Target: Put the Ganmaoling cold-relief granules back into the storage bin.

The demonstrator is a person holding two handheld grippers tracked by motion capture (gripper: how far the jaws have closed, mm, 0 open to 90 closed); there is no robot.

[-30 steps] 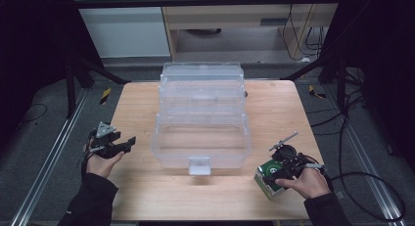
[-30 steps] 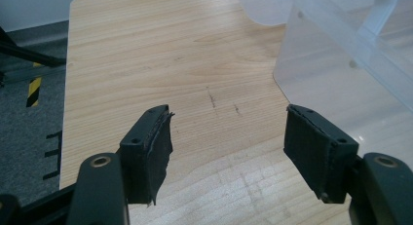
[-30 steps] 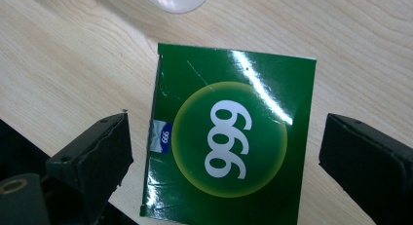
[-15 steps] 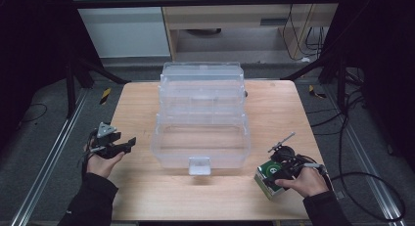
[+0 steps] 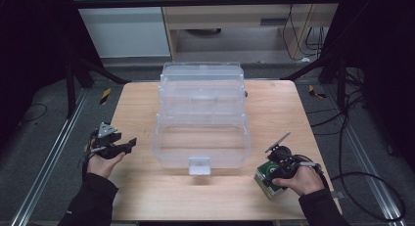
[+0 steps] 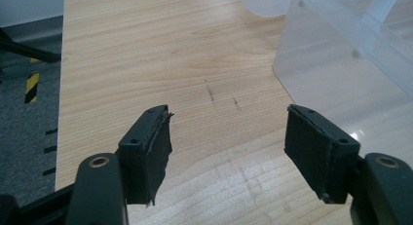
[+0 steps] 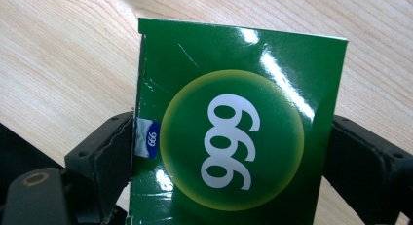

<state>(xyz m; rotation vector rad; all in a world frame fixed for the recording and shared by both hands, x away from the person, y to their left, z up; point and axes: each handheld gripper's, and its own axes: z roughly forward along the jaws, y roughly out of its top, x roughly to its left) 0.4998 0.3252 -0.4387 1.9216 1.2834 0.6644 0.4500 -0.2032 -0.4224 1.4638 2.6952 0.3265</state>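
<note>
We had the right gripper (image 7: 229, 152) closing on the green box (image 7: 238, 122) at the table's (image 5: 147, 118) near right corner, pads touching both sides, left gripper (image 6: 229, 137) wide open and empty, so a shallow pinch risked the glossy box slipping.

The left hand-held gripper (image 5: 128, 144) rests low in the person's left hand (image 5: 102, 160), jaws spread wide with nothing between them. The right hand-held gripper (image 5: 268, 173), in the right hand (image 5: 299, 179), has just been closing, its pads (image 7: 113, 152) touching a green box (image 7: 234, 127) between them.
</note>
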